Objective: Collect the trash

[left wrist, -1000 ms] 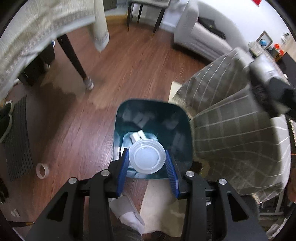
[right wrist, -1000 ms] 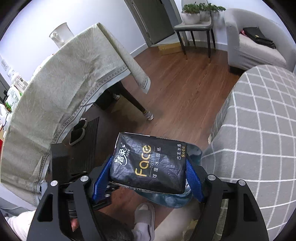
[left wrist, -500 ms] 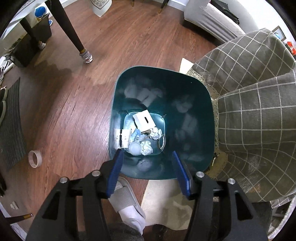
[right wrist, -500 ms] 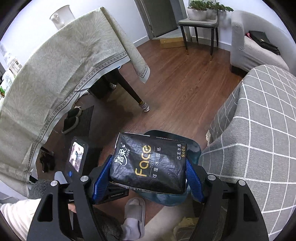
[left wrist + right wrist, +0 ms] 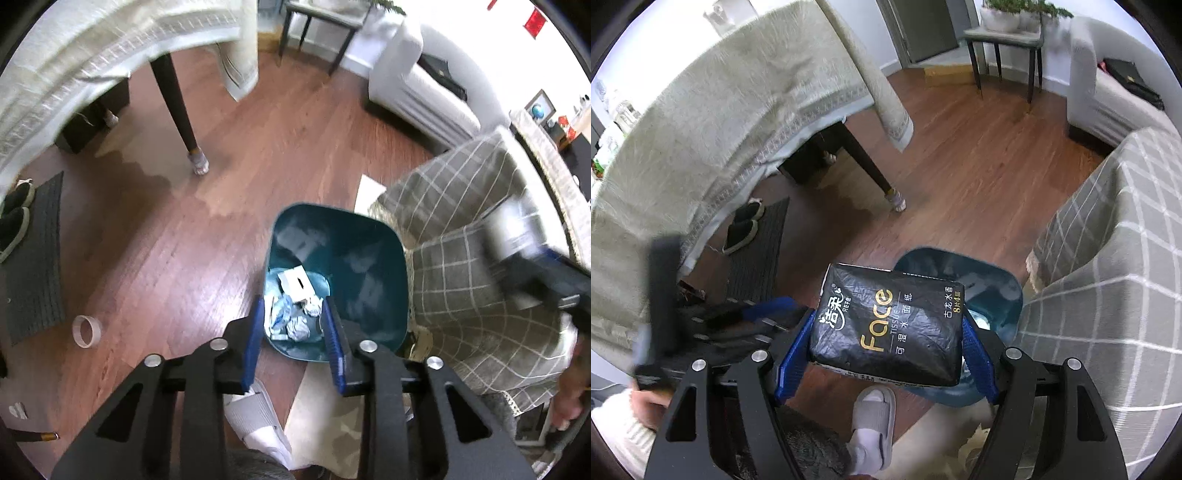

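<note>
A teal trash bin [image 5: 364, 273] stands on the wood floor beside the checked sofa. Crumpled paper and a small white box [image 5: 295, 284] lie at its bottom. My left gripper [image 5: 293, 314] hangs above the bin's near left edge. Its jaws are closing with nothing between them. My right gripper [image 5: 888, 321] is shut on a black tissue pack [image 5: 886, 321] marked "Face", held just in front of the bin [image 5: 991, 273]. The pack hides most of the bin in the right wrist view. The left gripper [image 5: 738, 317] shows there blurred at the left.
A table under a pale cloth [image 5: 110, 44] stands at the back left, its dark leg [image 5: 181, 122] on the floor. A tape roll [image 5: 86, 331], a dark mat with shoes [image 5: 33, 251], the person's slippered foot [image 5: 873, 417] and the checked sofa [image 5: 480, 295] surround the bin.
The left gripper let a round clear lid fall into the bin, opened wide, then narrowed and drew back to the bin's left. The right gripper sank nearer the bin, still holding the pack.
</note>
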`<state>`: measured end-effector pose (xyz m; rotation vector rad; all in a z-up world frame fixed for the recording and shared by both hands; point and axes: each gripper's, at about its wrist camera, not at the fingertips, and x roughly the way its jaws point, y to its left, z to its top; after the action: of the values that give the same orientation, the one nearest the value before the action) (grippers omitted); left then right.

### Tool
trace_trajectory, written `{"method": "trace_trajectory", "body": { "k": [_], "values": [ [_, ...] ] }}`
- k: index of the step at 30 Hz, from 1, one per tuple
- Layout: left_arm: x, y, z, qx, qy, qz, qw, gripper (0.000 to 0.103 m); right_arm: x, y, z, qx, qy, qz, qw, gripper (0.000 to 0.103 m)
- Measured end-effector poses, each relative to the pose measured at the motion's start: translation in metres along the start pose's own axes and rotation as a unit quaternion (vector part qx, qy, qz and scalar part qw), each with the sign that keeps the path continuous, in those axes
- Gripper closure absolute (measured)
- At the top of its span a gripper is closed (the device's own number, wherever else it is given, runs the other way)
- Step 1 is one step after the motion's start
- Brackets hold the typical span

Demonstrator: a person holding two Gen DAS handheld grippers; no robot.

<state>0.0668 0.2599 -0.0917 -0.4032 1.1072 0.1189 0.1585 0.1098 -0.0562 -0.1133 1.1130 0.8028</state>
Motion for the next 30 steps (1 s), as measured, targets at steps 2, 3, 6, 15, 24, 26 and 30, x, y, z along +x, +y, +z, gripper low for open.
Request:
{"method": "trace_trajectory", "body": {
  "k": [2, 3, 6, 15, 24, 26, 30],
  "values": [
    [-0.015, 0.003, 0.001, 0.002, -0.012, 0.0, 0.9999, 0.074, 0.014, -0.002, -0.004, -0.002, 0.014, -0.009, 1.0, 0.029],
    [-0.021, 0.003, 0.002, 0.005, -0.017, 0.0, 0.9998, 0.077, 0.024, -0.003, -0.007, -0.003, 0.025, -0.015, 1.0, 0.029],
    [-0.039, 0.001, 0.002, 0.013, -0.031, 0.0, 0.9994, 0.077, 0.045, -0.008, -0.012, -0.002, 0.045, -0.028, 0.999, 0.029],
    [-0.076, -0.005, -0.008, 0.022, -0.055, 0.001, 0.9983, 0.077, 0.081, -0.024, -0.019, 0.004, 0.078, -0.067, 0.995, 0.021],
    [-0.092, -0.008, -0.019, 0.024, -0.06, 0.005, 0.9979, 0.077, 0.049, -0.019, -0.023, 0.006, 0.053, -0.053, 0.997, 0.02],
    [-0.096, -0.012, -0.021, 0.025, -0.063, 0.006, 0.9977, 0.077, 0.033, -0.015, -0.024, 0.001, 0.04, -0.049, 0.998, 0.02],
    [-0.105, -0.02, -0.025, 0.03, -0.068, 0.002, 0.9972, 0.063, -0.002, -0.009, -0.024, 0.0, 0.008, -0.041, 0.999, 0.02]
  ]
}}
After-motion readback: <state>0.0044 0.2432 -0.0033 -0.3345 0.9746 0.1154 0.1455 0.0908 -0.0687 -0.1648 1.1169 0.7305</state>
